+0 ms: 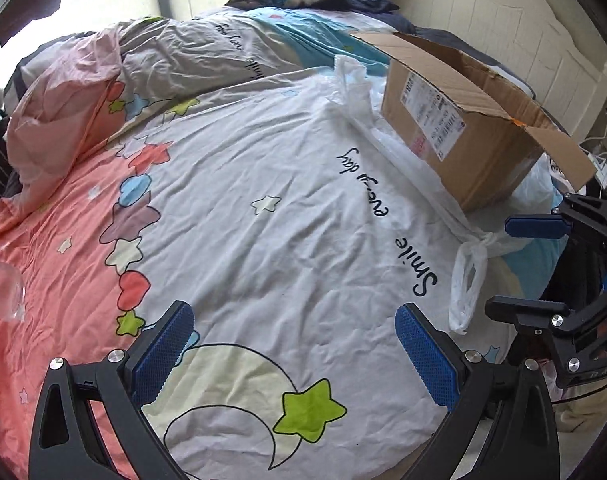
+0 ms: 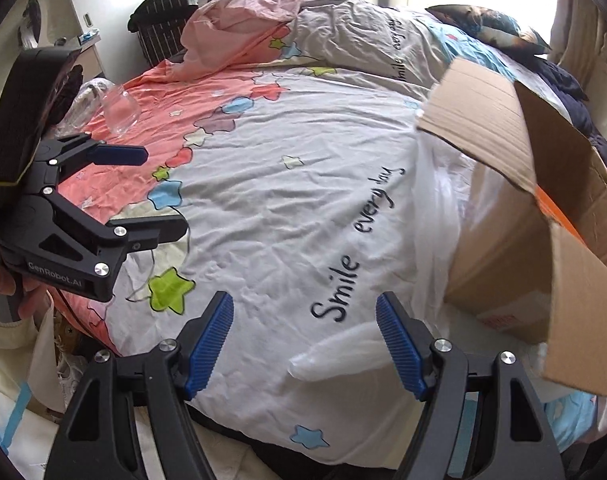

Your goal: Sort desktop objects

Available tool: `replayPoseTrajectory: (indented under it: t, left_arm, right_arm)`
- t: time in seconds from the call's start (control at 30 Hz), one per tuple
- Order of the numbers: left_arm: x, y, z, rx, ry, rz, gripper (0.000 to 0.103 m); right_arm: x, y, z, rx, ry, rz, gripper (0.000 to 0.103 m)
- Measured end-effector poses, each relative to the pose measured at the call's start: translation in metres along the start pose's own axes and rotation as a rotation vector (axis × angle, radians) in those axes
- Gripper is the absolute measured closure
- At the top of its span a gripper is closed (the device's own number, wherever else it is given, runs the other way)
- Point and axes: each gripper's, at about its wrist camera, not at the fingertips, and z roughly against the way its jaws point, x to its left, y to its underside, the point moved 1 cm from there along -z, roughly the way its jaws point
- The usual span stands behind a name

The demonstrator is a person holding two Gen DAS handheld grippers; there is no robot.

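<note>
My left gripper hovers open over a star-printed duvet, with nothing between its blue pads. My right gripper is open and empty too, above the words "Smile every day". Each shows in the other's view: the right gripper at the right edge, the left gripper at the left, held by a hand. A clear glass lies on the pink part of the duvet, far left; the same glass shows at the left edge. An open cardboard box stands at the right.
A white plastic bag lies along the box's near side, and this plastic bag reaches under my right fingers. The cardboard box has a raised flap. A dark basket stands beyond the bed. A headboard is behind the box.
</note>
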Motion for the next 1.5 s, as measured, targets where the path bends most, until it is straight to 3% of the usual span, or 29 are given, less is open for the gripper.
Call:
replayPoseTrajectory:
  t: [0.17, 0.4, 0.6, 0.77, 0.9, 1.0, 1.5]
  left_arm:
    - [0.032, 0.011, 0.019, -0.054, -0.085, 0.079, 0.000]
    - [0.075, 0.040, 0.026, -0.068, -0.175, 0.187, 0.000]
    - [0.104, 0.062, 0.028, -0.123, -0.181, 0.346, 0.000]
    - [0.128, 0.080, 0.029, -0.171, -0.184, 0.481, 0.000]
    - [0.144, 0.093, 0.029, -0.208, -0.193, 0.575, 0.000]
    - [0.142, 0.095, 0.024, -0.206, -0.243, 0.579, 0.000]
    - [0.127, 0.083, 0.005, -0.177, -0.306, 0.495, 0.000]
  right_arm:
    - [0.020, -0.017, -0.009, -0.054, -0.004, -0.013, 0.032]
    - [0.052, -0.041, -0.033, -0.117, -0.034, -0.051, 0.032]
    - [0.074, -0.051, -0.046, -0.210, -0.048, -0.107, 0.032]
    - [0.083, -0.050, -0.040, -0.363, -0.028, -0.168, 0.032]
    - [0.085, -0.049, -0.040, -0.432, 0.000, -0.201, 0.032]
    - [0.086, -0.048, -0.043, -0.447, 0.026, -0.212, 0.024]
    - [0.081, -0.053, -0.055, -0.417, 0.011, -0.234, 0.023]
